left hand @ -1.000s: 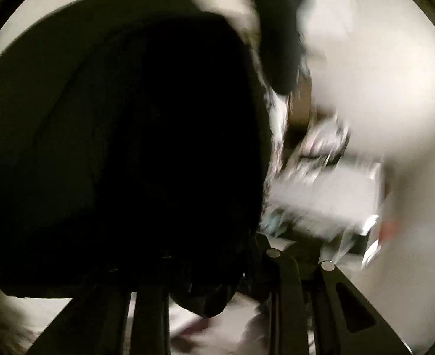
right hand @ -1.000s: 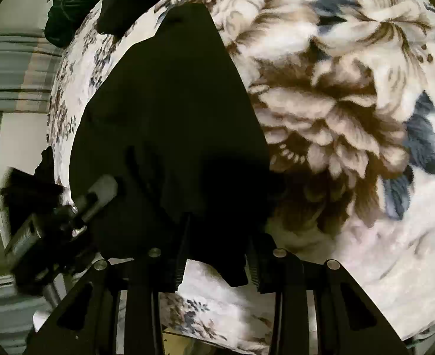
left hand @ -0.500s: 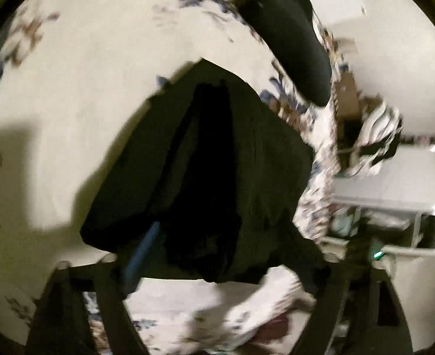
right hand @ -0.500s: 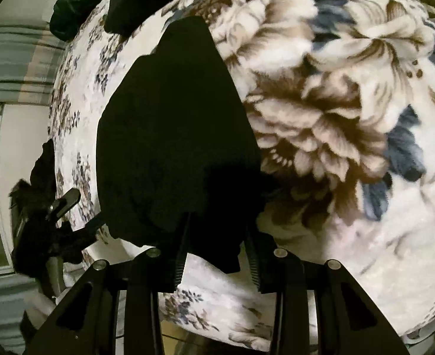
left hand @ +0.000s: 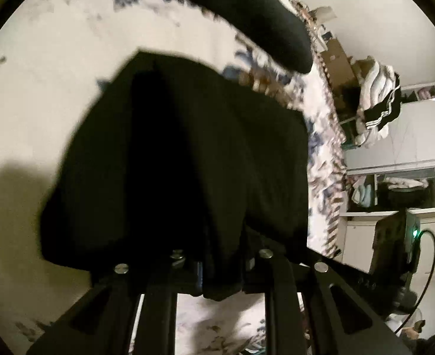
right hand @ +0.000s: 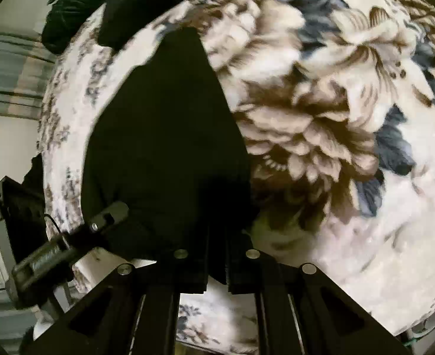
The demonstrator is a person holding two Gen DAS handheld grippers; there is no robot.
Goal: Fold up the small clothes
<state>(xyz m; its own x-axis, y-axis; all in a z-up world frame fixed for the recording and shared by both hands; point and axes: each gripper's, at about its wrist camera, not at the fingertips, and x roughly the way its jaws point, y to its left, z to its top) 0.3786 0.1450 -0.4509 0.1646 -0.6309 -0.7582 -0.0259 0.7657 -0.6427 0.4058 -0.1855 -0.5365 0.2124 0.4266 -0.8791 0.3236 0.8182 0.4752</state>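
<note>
A black garment (left hand: 173,153) lies spread on a floral blanket (right hand: 321,124), its near edge lifted. In the left wrist view my left gripper (left hand: 221,269) has its jaws closing, and a fold of the black cloth is pinched between the pads. My right gripper (right hand: 217,263) is closing too, its pads nearly together on the garment (right hand: 164,148) at its near edge. The right wrist view also shows the left gripper (right hand: 104,222) from the side, at the garment's lower left corner. Both grippers' pads are mostly hidden by the cloth.
A black cushion-like item (left hand: 255,14) lies on the bed beyond the garment, with a dark green cloth (right hand: 69,9) beside it. White shelving (left hand: 395,153) and a striped heap of clothes (left hand: 377,103) stand off the bed's right side. The blanket's edge (left hand: 324,177) drops there.
The left jaws stood wide half a second ago and have closed on the garment's edge, and the view has rolled. The right jaws narrowed onto the cloth. Both grippers rose slightly.
</note>
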